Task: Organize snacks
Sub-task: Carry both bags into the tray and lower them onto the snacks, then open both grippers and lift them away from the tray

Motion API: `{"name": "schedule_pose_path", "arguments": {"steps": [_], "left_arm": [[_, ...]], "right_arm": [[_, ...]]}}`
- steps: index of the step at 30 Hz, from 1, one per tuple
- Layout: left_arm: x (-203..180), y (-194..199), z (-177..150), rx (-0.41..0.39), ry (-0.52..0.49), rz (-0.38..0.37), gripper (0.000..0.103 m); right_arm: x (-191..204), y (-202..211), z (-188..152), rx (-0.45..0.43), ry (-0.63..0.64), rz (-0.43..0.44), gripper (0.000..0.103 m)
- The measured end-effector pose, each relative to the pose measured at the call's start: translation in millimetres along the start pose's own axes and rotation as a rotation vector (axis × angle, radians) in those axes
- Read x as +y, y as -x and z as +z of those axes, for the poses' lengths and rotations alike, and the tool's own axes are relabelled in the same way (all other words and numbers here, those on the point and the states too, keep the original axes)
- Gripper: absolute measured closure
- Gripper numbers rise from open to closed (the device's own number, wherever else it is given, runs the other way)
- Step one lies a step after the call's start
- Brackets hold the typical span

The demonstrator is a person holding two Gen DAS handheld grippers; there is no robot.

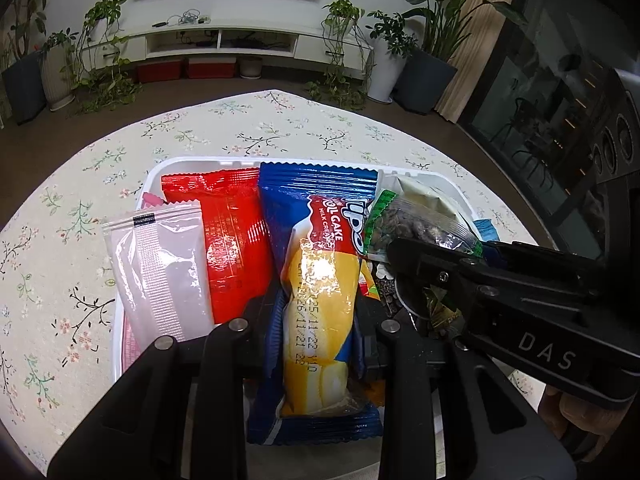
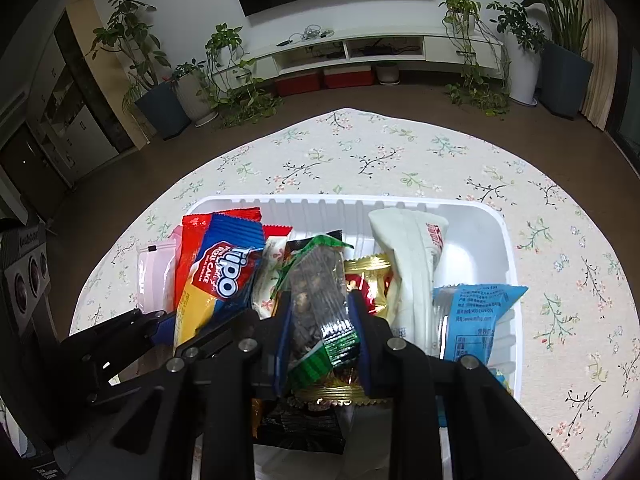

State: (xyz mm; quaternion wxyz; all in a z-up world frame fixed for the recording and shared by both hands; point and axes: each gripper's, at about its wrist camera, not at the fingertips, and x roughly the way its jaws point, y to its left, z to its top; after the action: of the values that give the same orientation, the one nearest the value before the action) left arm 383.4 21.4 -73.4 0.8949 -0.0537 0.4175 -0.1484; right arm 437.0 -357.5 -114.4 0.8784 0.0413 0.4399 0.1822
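A white tray [image 1: 132,320] on the floral tablecloth holds several snack packs. My left gripper [image 1: 316,332] is shut on the blue and yellow roll cake pack [image 1: 320,280], which also shows in the right wrist view [image 2: 218,280]. My right gripper [image 2: 320,332] is shut on the green-edged clear seed pack [image 2: 316,300], seen in the left wrist view [image 1: 416,224] at the tray's right. A red pack [image 1: 232,236] and a pale pink sachet [image 1: 160,272] lie left of the roll cake.
In the tray [image 2: 480,220] also lie a white pack [image 2: 412,264], a light blue pack [image 2: 472,316], a gold wrapper [image 2: 372,276] and a black pack [image 2: 300,428]. The round table [image 2: 400,152] extends beyond. Plants and a TV shelf stand behind.
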Motion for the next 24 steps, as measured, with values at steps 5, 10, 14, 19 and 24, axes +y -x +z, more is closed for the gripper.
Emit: {"name": "schedule_pose_path", "arguments": {"steps": [5,10,14,19,24], "left_arm": [[-4.4,0.2,-3.7,-0.015,-0.015,0.012,0.077],[-8.9,-0.5,-5.8,-0.029,-0.043,0.033,0.076],[-8.6,-2.2,-3.4,-0.031,-0.043,0.006,0.059],[-20.3,-2.0,-3.2,-0.051,-0.082,0.004,0.023],[-18.9,-1.0,-0.6,-0.055,-0.061,0.006,0.022]], "right_arm": [[1.8,0.3,-3.1,-0.012,0.005,-0.005,0.074],[11.3,1.0,-2.3,-0.004,0.050,-0.044,0.071],[16.6,5.5,-3.2,-0.020,0.073,-0.052,0.055],[18.8,19.5,-3.1,-0.059,0.103,-0.086,0.046],[18.7,42.1,-3.4,-0.112,0.131,-0.114,0.046]]}}
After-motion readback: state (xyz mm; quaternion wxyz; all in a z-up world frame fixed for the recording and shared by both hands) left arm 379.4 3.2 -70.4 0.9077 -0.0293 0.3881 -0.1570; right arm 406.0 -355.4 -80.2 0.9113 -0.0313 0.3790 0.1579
